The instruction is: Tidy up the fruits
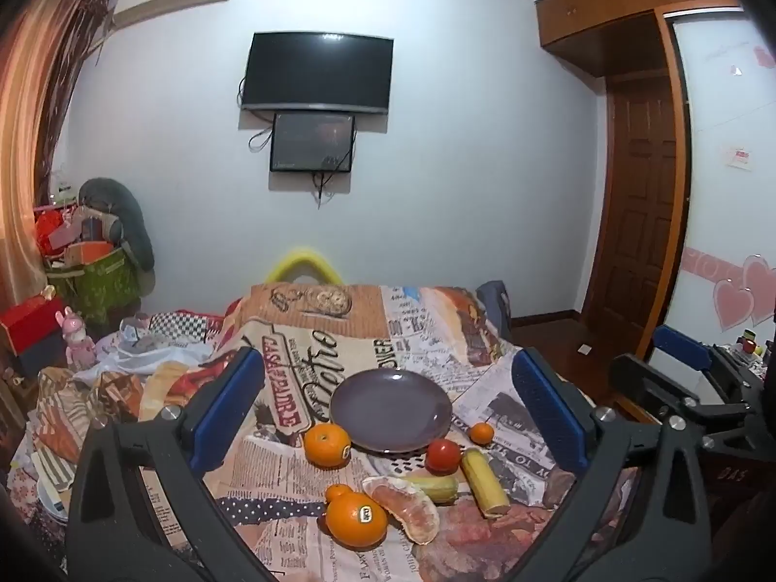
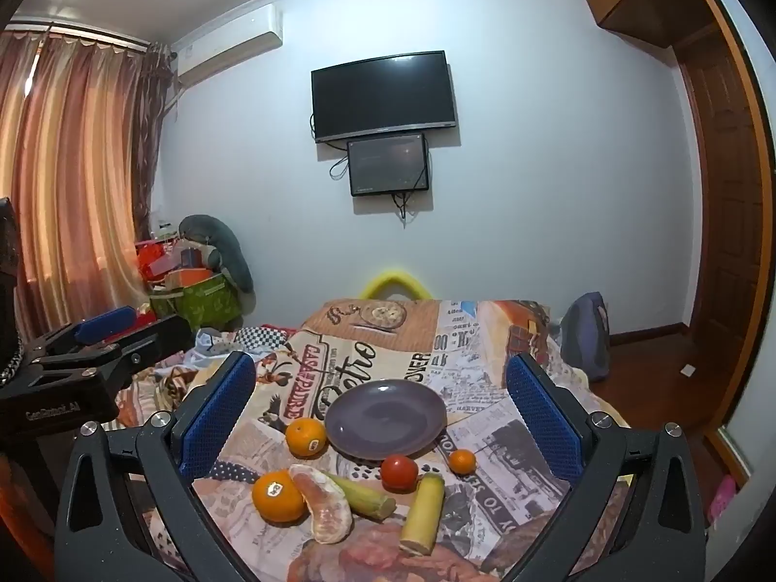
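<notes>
Nearby, yellow cane piece (image 2: 423, 513) lengthwise, near-to-far.

Grey-purple plate (image 2: 385, 419) on a newspaper-print cloth (image 2: 485, 431) in beige, brown and white. Just beside the plate: bright orange oranges (image 2: 305, 437), a red tomato (image 2: 398, 472), pale yellow stalks (image 2: 423, 514), a pink-orange peeled segment (image 2: 325, 504).

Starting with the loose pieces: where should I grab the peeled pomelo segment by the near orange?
Probably take the pomelo segment across its thick middle, coming from above with the right gripper, open now. It lies flat as a curved wedge, its ends taper, and the near orange crowds its left side.
</notes>
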Action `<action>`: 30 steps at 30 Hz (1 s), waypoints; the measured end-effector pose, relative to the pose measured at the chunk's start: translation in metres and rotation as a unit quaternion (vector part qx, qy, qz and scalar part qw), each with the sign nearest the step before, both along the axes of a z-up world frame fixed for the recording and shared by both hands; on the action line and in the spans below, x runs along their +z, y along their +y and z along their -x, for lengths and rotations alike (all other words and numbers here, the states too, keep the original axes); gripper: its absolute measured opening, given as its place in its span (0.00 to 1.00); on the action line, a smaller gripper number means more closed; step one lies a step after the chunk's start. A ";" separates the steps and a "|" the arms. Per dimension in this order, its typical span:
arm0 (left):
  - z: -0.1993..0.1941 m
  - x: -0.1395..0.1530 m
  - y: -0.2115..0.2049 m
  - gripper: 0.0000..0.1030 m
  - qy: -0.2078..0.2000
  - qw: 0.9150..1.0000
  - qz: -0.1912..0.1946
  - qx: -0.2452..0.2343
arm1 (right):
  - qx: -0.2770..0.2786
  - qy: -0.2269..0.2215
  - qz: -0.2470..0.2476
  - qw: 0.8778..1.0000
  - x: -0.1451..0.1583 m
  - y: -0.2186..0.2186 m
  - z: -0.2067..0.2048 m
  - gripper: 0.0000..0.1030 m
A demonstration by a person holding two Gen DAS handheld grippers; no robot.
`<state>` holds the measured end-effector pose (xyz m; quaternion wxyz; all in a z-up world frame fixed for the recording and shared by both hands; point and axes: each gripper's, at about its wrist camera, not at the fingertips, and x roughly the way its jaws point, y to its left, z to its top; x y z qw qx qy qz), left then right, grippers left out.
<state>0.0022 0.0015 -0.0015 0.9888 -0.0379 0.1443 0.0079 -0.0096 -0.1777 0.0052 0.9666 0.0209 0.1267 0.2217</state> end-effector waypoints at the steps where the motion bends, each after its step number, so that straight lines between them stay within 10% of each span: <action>1: -0.003 -0.002 0.002 1.00 0.004 1.000 0.002 0.003 | 0.001 0.004 0.001 1.000 -0.002 0.000 -0.003 1.00; 9: -0.033 -0.022 0.017 1.00 0.059 0.998 0.009 -0.003 | 0.010 0.053 0.017 0.998 -0.022 -0.003 -0.030 1.00; 15: -0.058 -0.047 0.027 0.93 0.089 0.996 -0.003 -0.018 | 0.014 0.111 0.027 0.993 -0.042 -0.010 -0.054 0.77; 22: -0.087 -0.081 0.034 0.79 0.180 0.983 0.000 -0.033 | 0.025 0.182 0.047 0.982 -0.070 -0.013 -0.080 0.49; 30: -0.114 -0.131 0.048 0.79 0.275 0.960 0.022 -0.047 | 0.024 0.250 0.058 0.966 -0.104 -0.013 -0.105 0.46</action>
